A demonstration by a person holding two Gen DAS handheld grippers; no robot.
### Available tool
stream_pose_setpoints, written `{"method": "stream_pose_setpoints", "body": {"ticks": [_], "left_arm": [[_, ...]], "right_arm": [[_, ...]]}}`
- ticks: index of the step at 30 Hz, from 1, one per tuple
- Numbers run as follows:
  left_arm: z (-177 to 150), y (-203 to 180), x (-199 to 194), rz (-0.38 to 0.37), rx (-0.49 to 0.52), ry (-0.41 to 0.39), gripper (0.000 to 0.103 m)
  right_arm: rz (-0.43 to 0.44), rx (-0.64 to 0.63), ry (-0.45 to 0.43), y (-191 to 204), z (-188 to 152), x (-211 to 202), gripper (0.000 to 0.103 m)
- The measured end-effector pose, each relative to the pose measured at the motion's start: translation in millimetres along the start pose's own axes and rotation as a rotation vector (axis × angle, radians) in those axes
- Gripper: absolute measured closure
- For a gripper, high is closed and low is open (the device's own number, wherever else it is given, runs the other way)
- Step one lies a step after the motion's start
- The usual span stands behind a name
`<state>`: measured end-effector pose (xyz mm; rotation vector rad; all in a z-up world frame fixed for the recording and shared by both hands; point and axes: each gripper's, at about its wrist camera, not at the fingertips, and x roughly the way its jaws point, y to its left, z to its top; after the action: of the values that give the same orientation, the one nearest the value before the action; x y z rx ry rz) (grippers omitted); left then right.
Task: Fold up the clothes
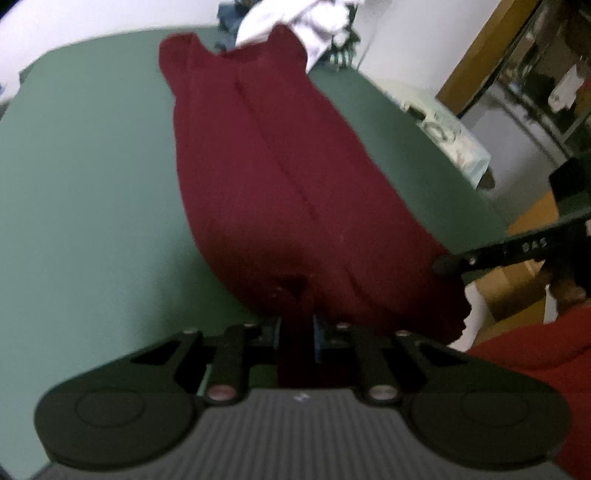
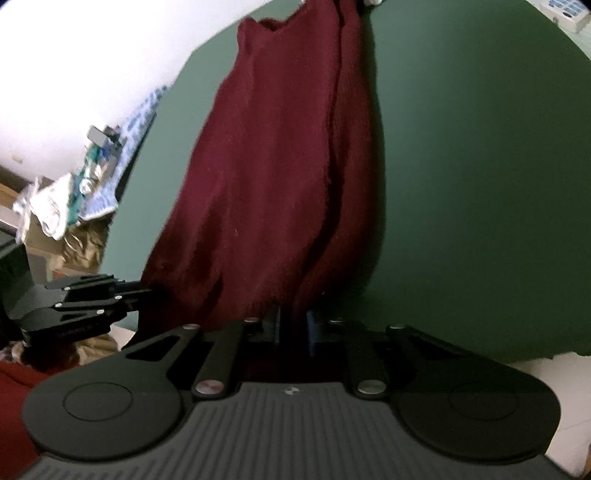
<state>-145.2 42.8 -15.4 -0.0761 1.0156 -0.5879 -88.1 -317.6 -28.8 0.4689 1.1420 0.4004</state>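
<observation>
A dark red knitted garment (image 1: pixel 280 166) lies lengthwise on the green table (image 1: pixel 92 166), running away from me, with a crease down its middle. My left gripper (image 1: pixel 297 326) is shut on its near hem. The right gripper (image 1: pixel 448 265) comes in from the right and pinches the hem's right corner. In the right wrist view the same garment (image 2: pixel 273 166) rises from my right gripper (image 2: pixel 295 323), which is shut on the near edge. There the left gripper (image 2: pixel 142 295) holds the garment's left corner. The near hem looks lifted slightly off the table (image 2: pixel 480 184).
A pile of white and striped clothes (image 1: pixel 314 22) sits at the table's far end. A patterned cloth (image 1: pixel 454 136) hangs past the right edge, above cardboard boxes (image 1: pixel 517 284). A person's red sleeve (image 1: pixel 535 354) is at lower right. A white device (image 2: pixel 565 11) lies at the far corner.
</observation>
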Motion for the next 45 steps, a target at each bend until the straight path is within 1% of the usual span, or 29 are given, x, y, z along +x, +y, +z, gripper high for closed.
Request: {"method": "stream_pose_setpoints", "body": {"ticks": [3, 7, 10, 13, 18, 21, 24, 25, 26, 27, 28, 29, 31, 32, 33, 34, 35, 37, 38, 39, 40, 42, 43, 45], "left_arm": [[17.2, -2.0, -12.2, -0.013, -0.015, -0.055, 0.092], [43.7, -2.7, -13.5, 0.009, -0.013, -0.101, 0.092], [68.0, 7.5, -9.7, 0.018, -0.038, -0.155, 0.092], [88.5, 23.3, -1.3, 0.046, -0.047, -0.180, 0.092], [115.7, 45.9, 27.1, 0.081, -0.084, -0.169, 0.092], [126.2, 62.2, 42.7, 0.072, -0.118, -0.133, 0.092], [136.6, 78.5, 58.3, 0.062, -0.152, -0.098, 0.086], [140.1, 83.9, 63.5, 0.059, -0.163, -0.086, 0.080], [143.8, 89.6, 68.1, 0.054, -0.177, -0.074, 0.079], [148.2, 96.5, 68.3, 0.033, -0.205, -0.067, 0.079], [150.0, 101.4, 64.6, 0.022, -0.227, -0.069, 0.078], [151.8, 106.0, 60.8, 0.014, -0.246, -0.072, 0.077], [155.0, 110.6, 51.2, 0.032, -0.249, -0.095, 0.075], [156.1, 112.6, 46.4, 0.035, -0.250, -0.105, 0.071], [155.6, 115.2, 41.5, 0.022, -0.254, -0.109, 0.068], [154.5, 116.8, 36.8, 0.011, -0.255, -0.115, 0.053], [152.4, 116.6, 30.6, 0.021, -0.248, -0.144, 0.029], [150.8, 114.9, 21.8, 0.025, -0.226, -0.192, 0.016], [151.4, 113.6, 19.3, 0.020, -0.214, -0.209, 0.016], [154.2, 113.0, 19.3, 0.009, -0.209, -0.211, 0.016], [156.4, 112.7, 20.1, 0.014, -0.206, -0.212, 0.018], [157.8, 110.0, 21.8, 0.049, -0.176, -0.202, 0.022], [154.6, 107.8, 22.1, 0.068, -0.149, -0.187, 0.024], [148.2, 103.4, 22.7, 0.102, -0.096, -0.159, 0.024]], "right_arm": [[0.047, 0.028, -0.046, -0.4, 13.4, -13.1, 0.090], [0.126, 0.091, -0.135, -4.0, 39.5, -24.9, 0.090], [0.162, 0.142, -0.207, -11.4, 63.0, -24.2, 0.091], [0.173, 0.201, -0.254, -19.2, 83.7, -13.9, 0.091], [0.153, 0.256, -0.298, -24.4, 109.7, 8.6, 0.091], [0.122, 0.279, -0.309, -29.4, 123.2, 25.0, 0.091], [0.089, 0.309, -0.307, -36.3, 134.9, 41.9, 0.090], [0.077, 0.315, -0.310, -37.6, 138.9, 47.6, 0.089], [0.058, 0.312, -0.319, -38.0, 142.0, 50.7, 0.088], [0.038, 0.305, -0.329, -38.1, 144.6, 52.6, 0.086], [0.026, 0.301, -0.346, -37.6, 146.5, 52.0, 0.080], [0.021, 0.297, -0.374, -36.3, 147.4, 48.1, 0.069], [0.020, 0.259, -0.437, -30.5, 147.5, 34.2, 0.063], [0.012, 0.223, -0.460, -26.4, 146.7, 26.2, 0.062], [-0.002, 0.183, -0.480, -22.1, 145.3, 18.1, 0.062], [-0.022, 0.135, -0.498, -16.7, 143.0, 11.0, 0.062], [-0.045, 0.077, -0.510, -9.5, 139.2, 6.1, 0.062], [-0.105, -0.058, -0.515, 6.3, 129.2, 5.1, 0.062], [-0.141, -0.124, -0.508, 14.1, 125.0, 8.5, 0.062], [-0.172, -0.181, -0.490, 20.2, 121.0, 15.2, 0.062], [-0.199, -0.235, -0.469, 25.2, 116.7, 22.8, 0.062], [-0.250, -0.318, -0.423, 33.9, 112.4, 40.0, 0.062], [-0.275, -0.348, -0.415, 37.4, 110.5, 46.7, 0.062], [-0.312, -0.373, -0.434, 41.3, 107.9, 54.1, 0.062]]}}
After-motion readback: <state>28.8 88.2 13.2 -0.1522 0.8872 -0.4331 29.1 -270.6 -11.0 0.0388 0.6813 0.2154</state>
